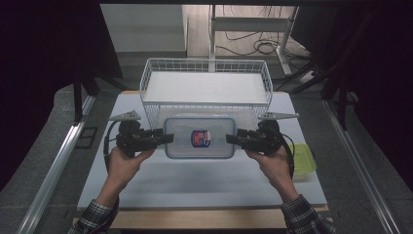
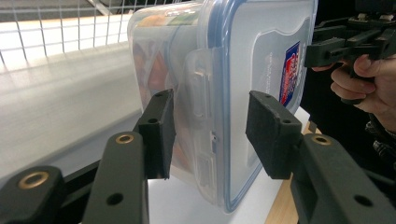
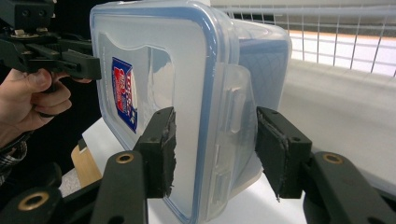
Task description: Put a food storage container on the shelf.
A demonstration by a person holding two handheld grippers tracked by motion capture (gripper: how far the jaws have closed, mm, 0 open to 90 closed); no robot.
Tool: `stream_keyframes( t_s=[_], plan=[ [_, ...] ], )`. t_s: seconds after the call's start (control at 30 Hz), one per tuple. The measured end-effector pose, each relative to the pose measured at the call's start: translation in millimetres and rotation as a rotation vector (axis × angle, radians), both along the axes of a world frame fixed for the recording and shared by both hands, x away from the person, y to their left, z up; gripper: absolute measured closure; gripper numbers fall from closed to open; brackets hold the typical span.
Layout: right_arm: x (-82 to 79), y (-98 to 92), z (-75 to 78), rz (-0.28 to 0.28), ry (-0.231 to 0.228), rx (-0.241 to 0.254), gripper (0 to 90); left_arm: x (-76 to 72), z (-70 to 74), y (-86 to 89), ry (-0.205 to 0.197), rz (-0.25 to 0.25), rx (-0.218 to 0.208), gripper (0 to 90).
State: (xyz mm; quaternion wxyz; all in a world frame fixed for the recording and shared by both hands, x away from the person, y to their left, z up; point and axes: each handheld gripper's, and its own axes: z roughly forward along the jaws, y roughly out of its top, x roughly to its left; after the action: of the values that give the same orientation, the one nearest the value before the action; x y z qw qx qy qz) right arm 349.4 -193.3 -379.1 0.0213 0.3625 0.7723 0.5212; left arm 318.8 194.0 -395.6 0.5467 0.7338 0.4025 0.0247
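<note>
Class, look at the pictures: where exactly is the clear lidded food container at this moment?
In the high view the food container sits centre, just in front of the white wire basket, held between the left gripper and the right gripper.

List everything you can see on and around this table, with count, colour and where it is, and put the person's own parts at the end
Lidded plastic box: one, clear with a blue-trimmed lid and a red, white and blue label, held between the two grippers in front of the basket.
Wire basket: one, white, at the far middle of the table.
Green container: one, pale green, at the right edge of the table beside the right hand.
Table: one, white top with a wooden front edge.
Left gripper: one, black, jaws clamped over the box's left end latch.
Right gripper: one, black, jaws clamped over the box's right end latch.
Hands: two, in plaid sleeves, left and right, each holding a gripper.
</note>
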Motion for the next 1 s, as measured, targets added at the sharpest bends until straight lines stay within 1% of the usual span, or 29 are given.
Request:
stream_keyframes(
  t_s=[0.07, 0.17, 0.23, 0.27, 0.37, 0.4, 0.43, 0.5, 0.57, 0.6, 0.63, 0.67, 0.73, 0.77, 0.87, 1.0],
  plan=[
    [4.4, 1.8, 7.0, 0.000, -0.005, 0.005, 49.7, 3.1, 6.6, 1.5, -0.008, 0.003, -0.002, 53.3],
    [7.0, 2.4, 10.6, 0.000, -0.009, 0.008, 49.7, 4.9, 10.2, 2.0, -0.008, 0.007, -0.003, 53.3],
    [11.1, 3.1, 17.3, -0.004, -0.013, 0.012, 49.7, 8.0, 14.3, 2.2, -0.010, 0.006, -0.004, 53.3],
    [11.1, 3.1, 17.3, -0.004, -0.013, 0.012, 49.7, 9.5, 15.9, 2.3, -0.011, 0.007, -0.007, 53.3],
    [15.8, 3.4, 24.2, -0.010, -0.015, 0.018, 49.7, 15.0, 22.1, 2.8, -0.017, 0.006, -0.008, 53.3],
    [17.3, 3.3, 26.0, -0.010, -0.017, 0.018, 49.7, 15.0, 22.1, 2.8, -0.017, 0.006, -0.008, 53.4],
    [19.0, 3.7, 28.2, -0.013, -0.019, 0.020, 49.7, 18.2, 25.5, 3.2, -0.019, 0.005, -0.009, 53.4],
    [20.2, 3.8, 29.6, -0.013, -0.022, 0.021, 49.7, 20.1, 28.0, 3.4, -0.020, 0.007, -0.009, 53.3],
    [23.9, 4.3, 33.5, -0.014, -0.022, 0.023, 49.7, 23.5, 32.7, 4.0, -0.021, 0.007, -0.006, 53.4],
    [27.2, 4.7, 37.5, -0.016, -0.024, 0.027, 49.7, 26.9, 37.6, 4.4, -0.026, 0.006, -0.004, 53.4],
    [27.2, 4.7, 37.5, -0.016, -0.024, 0.027, 49.7, 26.9, 37.6, 4.4, -0.026, 0.006, -0.004, 53.4],
    [30.1, 5.1, 41.9, -0.016, -0.028, 0.031, 49.7, 30.4, 42.1, 5.1, -0.029, 0.004, -0.004, 53.4],
    [31.7, 5.2, 43.9, -0.017, -0.030, 0.033, 49.7, 31.6, 43.7, 5.3, -0.030, 0.004, -0.004, 53.4],
    [35.1, 5.5, 47.1, -0.018, -0.032, 0.037, 49.7, 35.5, 48.2, 5.5, -0.031, 0.004, -0.002, 53.4],
    [39.7, 5.8, 51.0, -0.021, -0.033, 0.041, 49.8, 38.9, 51.3, 5.8, -0.032, 0.004, 0.000, 53.3],
    [46.1, 6.1, 56.8, -0.027, -0.035, 0.049, 49.7, 47.6, 59.3, 6.6, -0.034, 0.005, -0.002, 53.4]
  ],
)
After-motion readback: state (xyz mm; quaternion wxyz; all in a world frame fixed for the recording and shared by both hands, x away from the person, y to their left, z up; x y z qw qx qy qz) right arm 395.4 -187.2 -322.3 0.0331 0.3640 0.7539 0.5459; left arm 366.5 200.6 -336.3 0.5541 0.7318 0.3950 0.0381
